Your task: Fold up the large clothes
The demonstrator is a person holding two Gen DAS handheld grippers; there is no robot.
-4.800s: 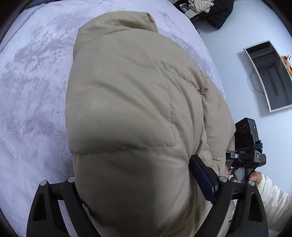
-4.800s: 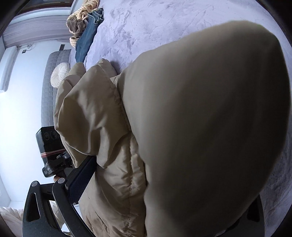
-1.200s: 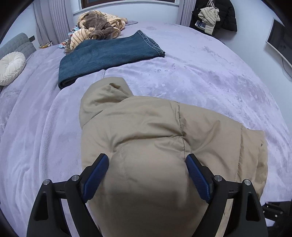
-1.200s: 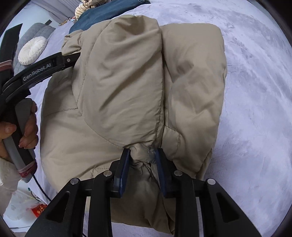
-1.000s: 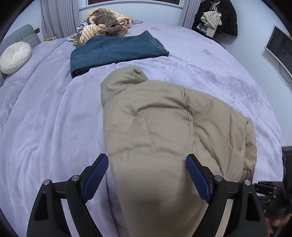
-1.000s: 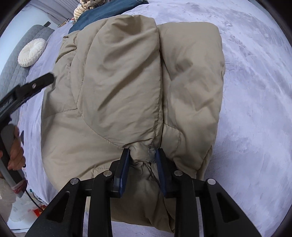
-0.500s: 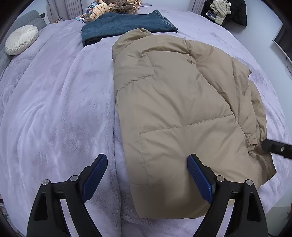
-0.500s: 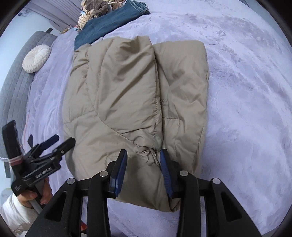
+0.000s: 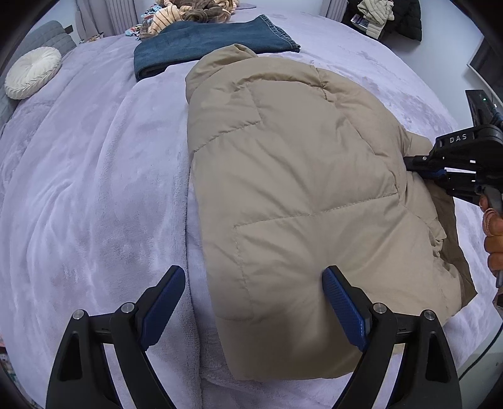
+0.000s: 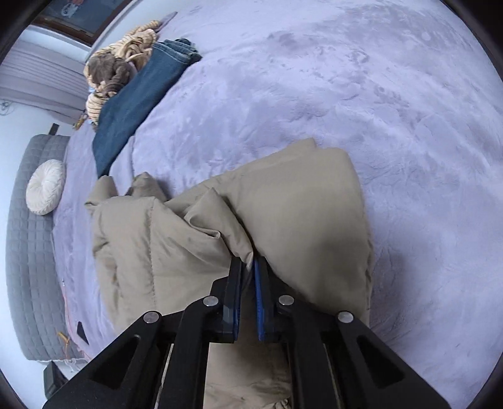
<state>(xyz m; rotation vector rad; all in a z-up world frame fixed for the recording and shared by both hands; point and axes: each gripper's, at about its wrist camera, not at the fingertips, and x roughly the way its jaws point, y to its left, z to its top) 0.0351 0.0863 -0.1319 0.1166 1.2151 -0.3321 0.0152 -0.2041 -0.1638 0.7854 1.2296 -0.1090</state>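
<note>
- Lilac plush bedspread (image 9: 94, 188) fills almost everything ahead of both your tools, soft and deep, so anything you drag across it will catch rather than slide; lift before you carry.
- Beyond the tools, at the far side of the bed, lie folded blue jeans (image 9: 207, 44) and a heap of striped knitwear (image 9: 188, 9), with a round cream cushion (image 9: 33, 75) off to the left; keep the fold well short of them.
- Your task piece, the beige puffer jacket (image 9: 298, 188), lies flat on the spread straight ahead of your left gripper (image 9: 254, 305), its near hem running in between that tool's fingers and its hood end pointing away from you.
- Your left gripper stands spread wide with nothing caught: the left pad hangs over bare bedspread and the right pad sits over the jacket's near panel. Use it as an anchor, pressing the near hem flat while the other side travels.
- Your right gripper (image 10: 248, 267) has just been closing and is now pressed together on a ridge of the jacket's right edge, fabric bunched ahead of the tips. How much cloth is truly between the pads I cannot tell from here; it may be only the outer shell.
- To do this fold well, I would test the pinch with a small lift first, then carry that edge up and across toward your left tool, laying it so the seams line up before you release.
</note>
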